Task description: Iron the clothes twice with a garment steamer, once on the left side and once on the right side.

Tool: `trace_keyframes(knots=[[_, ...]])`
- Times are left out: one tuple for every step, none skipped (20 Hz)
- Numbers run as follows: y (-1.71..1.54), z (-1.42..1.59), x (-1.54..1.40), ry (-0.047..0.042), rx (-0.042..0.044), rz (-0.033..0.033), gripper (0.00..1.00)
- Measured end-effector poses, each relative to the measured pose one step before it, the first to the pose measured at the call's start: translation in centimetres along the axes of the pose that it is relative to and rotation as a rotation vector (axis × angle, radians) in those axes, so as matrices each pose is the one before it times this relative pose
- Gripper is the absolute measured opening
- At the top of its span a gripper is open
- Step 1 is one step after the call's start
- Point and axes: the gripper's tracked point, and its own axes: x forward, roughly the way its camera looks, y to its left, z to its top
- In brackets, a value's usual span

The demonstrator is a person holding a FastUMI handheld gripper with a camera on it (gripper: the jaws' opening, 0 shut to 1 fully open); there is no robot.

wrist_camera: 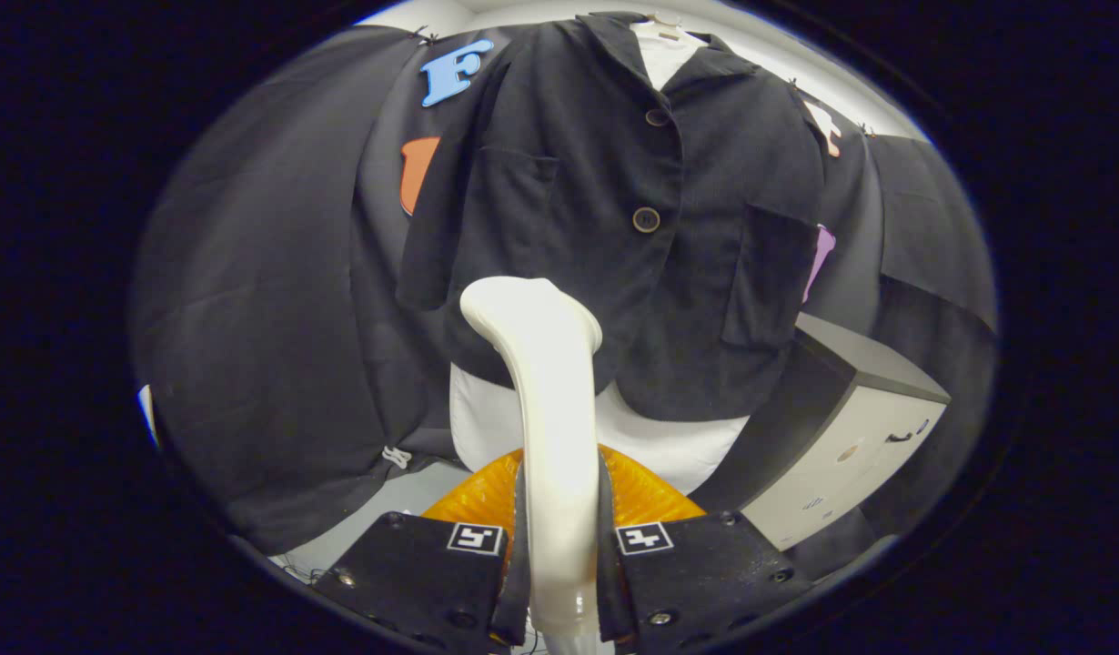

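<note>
A dark short-sleeved jacket with two buttons and chest pockets hangs on a white torso form ahead of me. My gripper is shut on the white garment steamer, whose handle runs up between the fingers. The steamer's head curves toward the jacket's lower left panel, near the hem. I cannot tell whether the head touches the cloth.
An orange ribbed object sits just beyond the fingers, below the torso form. A white cabinet with a dark top stands to the right of the jacket. Black cloth hangs behind and on both sides.
</note>
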Motion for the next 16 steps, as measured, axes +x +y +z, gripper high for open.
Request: trace_keyframes(knots=[[0.015, -0.645, 0.097, 0.01424, 0.00116, 0.00749, 0.32], [-0.004, -0.810, 0.059, 0.01293, 0.00370, 0.00970, 0.32], [-0.009, -0.440, 0.047, 0.00493, 0.00524, 0.01100, 0.32], [0.183, -0.242, 0.104, 0.00752, 0.01577, 0.02603, 0.32], [0.278, -0.063, -0.144, 0.00010, 0.02406, 0.03391, 0.32], [-0.180, -0.251, -0.393, -0.00236, 0.00351, 0.01259, 0.32], [-0.614, -0.138, -0.604, -0.00262, 0.00005, 0.00301, 0.32], [-0.807, -0.387, -1.096, -0.00418, 0.00929, 0.00773, 0.32], [-0.784, -0.349, -0.849, 0.00046, 0.00926, 0.00022, 0.32], [-0.713, -0.336, -0.606, 0.00133, 0.00711, -0.00076, 0.32], [-0.867, -0.286, -0.742, 0.00162, 0.00634, -0.00236, 0.32], [-1.000, -0.247, -0.996, -0.00282, 0.00982, -0.00006, 0.32], [-0.765, -0.122, -0.841, -0.00805, 0.01140, 0.00019, 0.32], [-1.152, -0.170, -1.085, -0.00906, 0.00801, -0.00413, 0.32], [-1.120, -0.114, -0.897, -0.00526, 0.00614, -0.00327, 0.32], [-1.257, -0.237, -1.090, -0.00442, 0.00888, -0.00444, 0.32]])
